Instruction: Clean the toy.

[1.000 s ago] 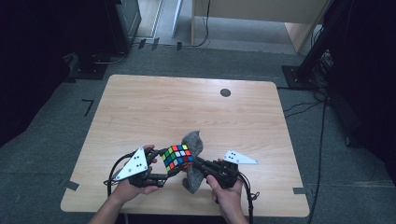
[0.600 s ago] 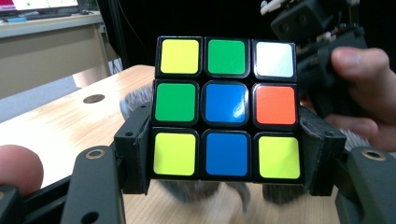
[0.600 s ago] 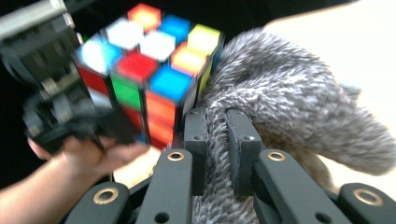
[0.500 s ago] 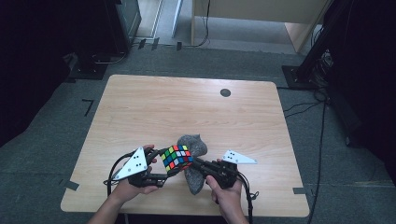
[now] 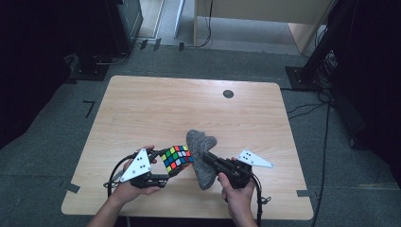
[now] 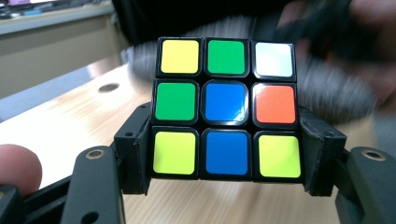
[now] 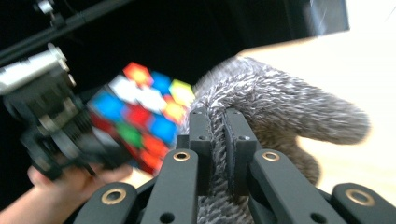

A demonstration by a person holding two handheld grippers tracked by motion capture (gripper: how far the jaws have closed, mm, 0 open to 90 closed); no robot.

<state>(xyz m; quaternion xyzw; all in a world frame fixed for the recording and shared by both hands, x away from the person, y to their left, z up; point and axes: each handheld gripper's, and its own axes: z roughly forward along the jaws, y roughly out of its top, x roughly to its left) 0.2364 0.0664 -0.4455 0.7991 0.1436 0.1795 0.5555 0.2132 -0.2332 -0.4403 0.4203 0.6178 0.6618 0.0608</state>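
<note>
Cube point(image 5: 177, 159) sits clamped in the left tool point(image 5: 163, 165); the right tool point(image 5: 206, 157) pinches the grey cloth point(image 5: 202, 156).

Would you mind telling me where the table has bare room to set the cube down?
The far half of the table is bare up to the dark round grommet. The near edge is crowded: the left gripper holds the cube, the right gripper the grey cloth.

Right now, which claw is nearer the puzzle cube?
Left. The left claw is clamped on the puzzle cube; the right claw grips the grey cloth beside it.
</note>
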